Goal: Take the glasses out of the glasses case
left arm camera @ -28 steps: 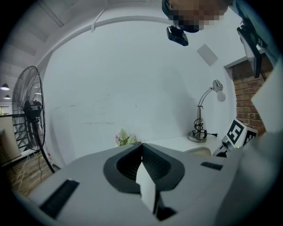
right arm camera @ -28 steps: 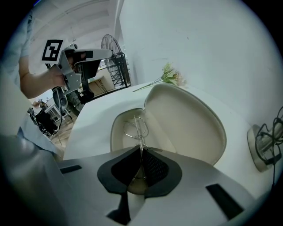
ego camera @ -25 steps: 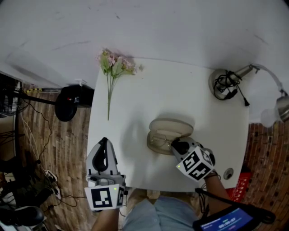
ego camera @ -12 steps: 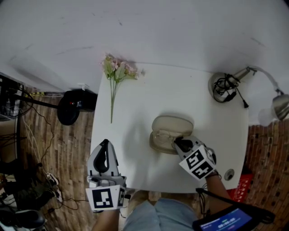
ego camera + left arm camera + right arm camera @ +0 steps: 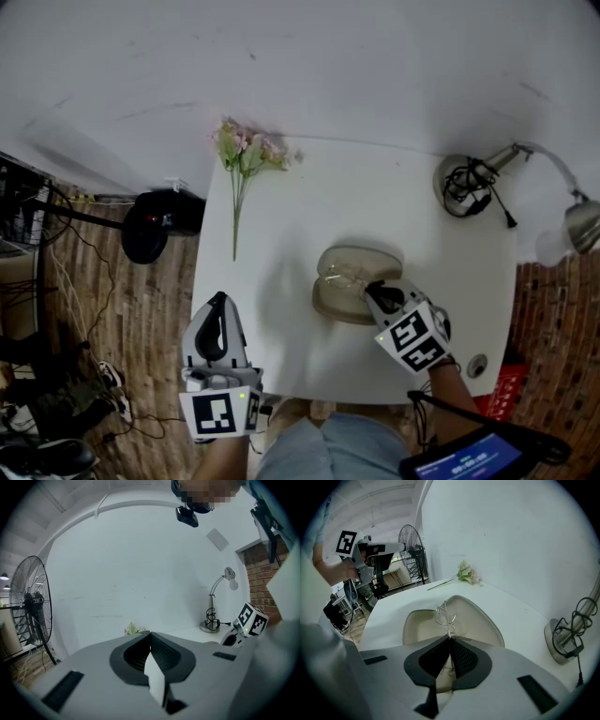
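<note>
The right gripper (image 5: 450, 638) was clamped on the glasses (image 5: 444, 615), seemingly partway out of the open case (image 5: 485, 620), not yet set down. The left gripper (image 5: 150, 633), at seven o'clock, was closed and empty.

Thin metal-wire glasses (image 5: 444, 614), matt beige case (image 5: 480, 620), smooth white table (image 5: 328, 202)
</note>
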Demonstrator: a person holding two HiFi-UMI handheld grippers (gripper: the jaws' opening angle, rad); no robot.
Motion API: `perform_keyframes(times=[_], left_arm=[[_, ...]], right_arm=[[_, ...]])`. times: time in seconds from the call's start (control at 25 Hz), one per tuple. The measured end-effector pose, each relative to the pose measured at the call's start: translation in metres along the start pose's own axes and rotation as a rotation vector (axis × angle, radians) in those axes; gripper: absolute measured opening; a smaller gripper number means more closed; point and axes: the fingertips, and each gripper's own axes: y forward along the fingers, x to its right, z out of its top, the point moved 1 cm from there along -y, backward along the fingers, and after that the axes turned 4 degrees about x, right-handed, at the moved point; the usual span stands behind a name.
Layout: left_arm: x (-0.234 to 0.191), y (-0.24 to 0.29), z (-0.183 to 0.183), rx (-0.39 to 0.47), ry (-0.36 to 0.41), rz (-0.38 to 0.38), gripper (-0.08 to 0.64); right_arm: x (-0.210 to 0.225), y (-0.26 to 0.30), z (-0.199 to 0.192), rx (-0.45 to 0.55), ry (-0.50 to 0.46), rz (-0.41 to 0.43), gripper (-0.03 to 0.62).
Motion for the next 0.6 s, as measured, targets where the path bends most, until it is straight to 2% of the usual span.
perform_keyframes(times=[0.6], left_arm=[[0.0, 0.002, 0.015, 0.032, 0.017, -0.011, 0.006]], right_arm=[[0.016, -0.014, 0.031, 0.088, 0.001, -0.076, 0.028]])
